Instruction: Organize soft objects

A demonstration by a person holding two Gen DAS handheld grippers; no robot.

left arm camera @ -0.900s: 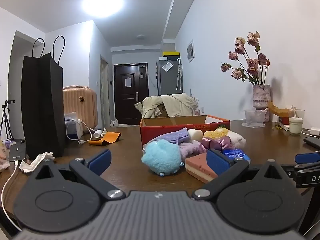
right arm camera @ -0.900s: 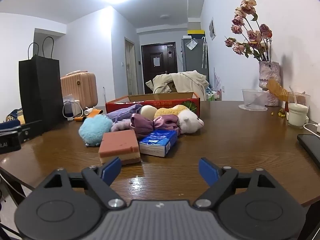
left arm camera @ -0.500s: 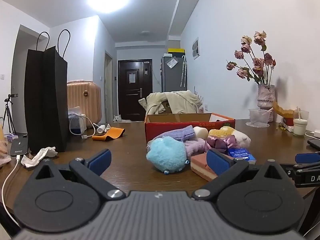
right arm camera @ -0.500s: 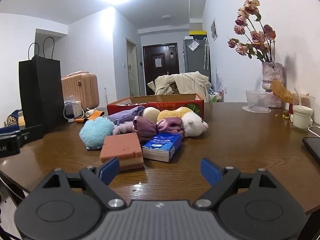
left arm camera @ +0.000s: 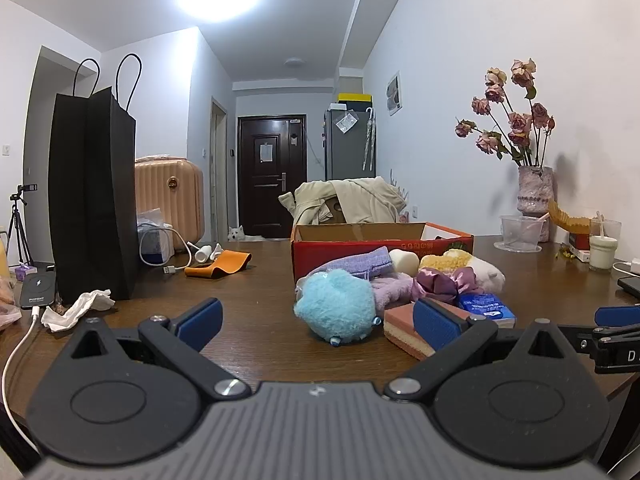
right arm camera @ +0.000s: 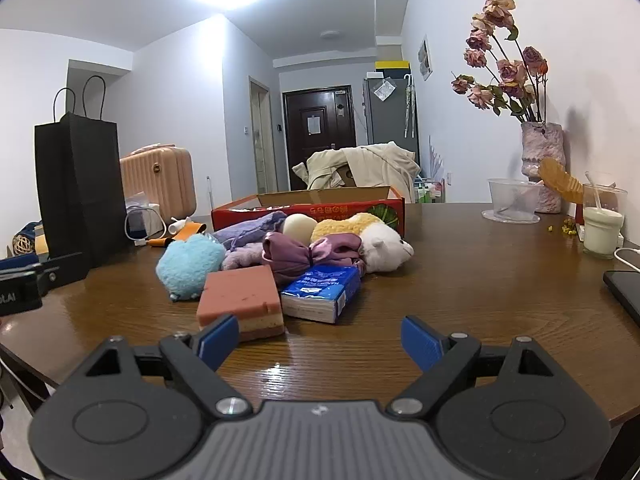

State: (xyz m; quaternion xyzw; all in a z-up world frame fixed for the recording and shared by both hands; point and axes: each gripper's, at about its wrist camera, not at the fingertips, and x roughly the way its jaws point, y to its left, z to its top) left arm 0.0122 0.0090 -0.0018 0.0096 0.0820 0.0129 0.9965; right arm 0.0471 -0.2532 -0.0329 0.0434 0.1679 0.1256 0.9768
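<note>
A pile of soft things lies on the brown table in front of a red cardboard box (left arm camera: pixel 380 244) (right arm camera: pixel 316 210). It holds a fluffy light-blue plush (left arm camera: pixel 336 308) (right arm camera: pixel 188 266), a pink layered sponge (left arm camera: pixel 404 330) (right arm camera: pixel 240 300), a blue tissue pack (right arm camera: pixel 324 292) (left arm camera: pixel 486 308), purple cloth (right arm camera: pixel 248 236), a purple satin scrunchie (right arm camera: pixel 308 254), a cream ball (right arm camera: pixel 300 228) and a white-and-yellow plush (right arm camera: pixel 380 244). My left gripper (left arm camera: pixel 316 324) is open and empty, just short of the blue plush. My right gripper (right arm camera: pixel 320 340) is open and empty, just short of the sponge and tissue pack.
A tall black paper bag (left arm camera: pixel 92 200), a crumpled tissue (left arm camera: pixel 76 308), a power bank (left arm camera: pixel 38 290) and cables stand at the left. A vase of dried roses (right arm camera: pixel 542 168), a plastic bowl (right arm camera: pixel 514 202), a milk cup (right arm camera: pixel 602 232) and a phone (right arm camera: pixel 626 290) are at the right.
Both grippers have moved forward toward the pile, which now looks nearer and larger. Both stay open and empty; no object has moved.
</note>
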